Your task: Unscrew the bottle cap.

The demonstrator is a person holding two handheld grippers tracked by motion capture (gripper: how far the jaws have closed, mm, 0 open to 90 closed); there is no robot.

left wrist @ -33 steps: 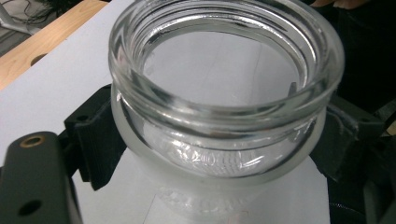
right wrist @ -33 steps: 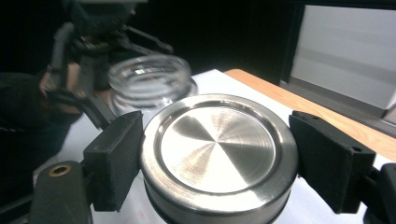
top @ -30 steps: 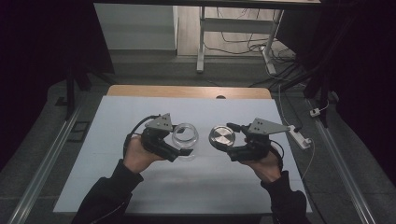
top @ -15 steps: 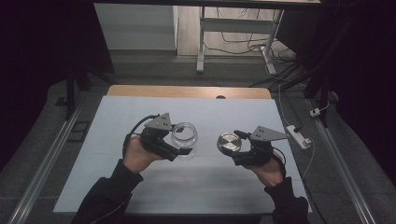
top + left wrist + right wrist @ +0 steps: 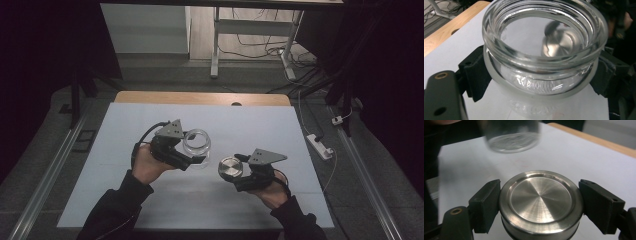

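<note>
Clear round glass jar (image 5: 541,50) and round brushed-steel lid (image 5: 541,202), each clamped in jaws.
Right gripper (image 5: 239,170) has sunk with the lid, seemingly near the white worktop (image 5: 260,125); left gripper (image 5: 192,155) unmoved.

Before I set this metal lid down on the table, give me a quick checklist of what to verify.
1. Right gripper clamped on the metal lid: ok.
2. Left gripper clamped on the glass jar: ok.
3. Jar mouth open and upright: ok.
4. Lid apart from the jar, gap between them in the high view: ok.
5. Bare white table under the lid: ok.
6. Lid already resting on the table: cannot tell.
</note>
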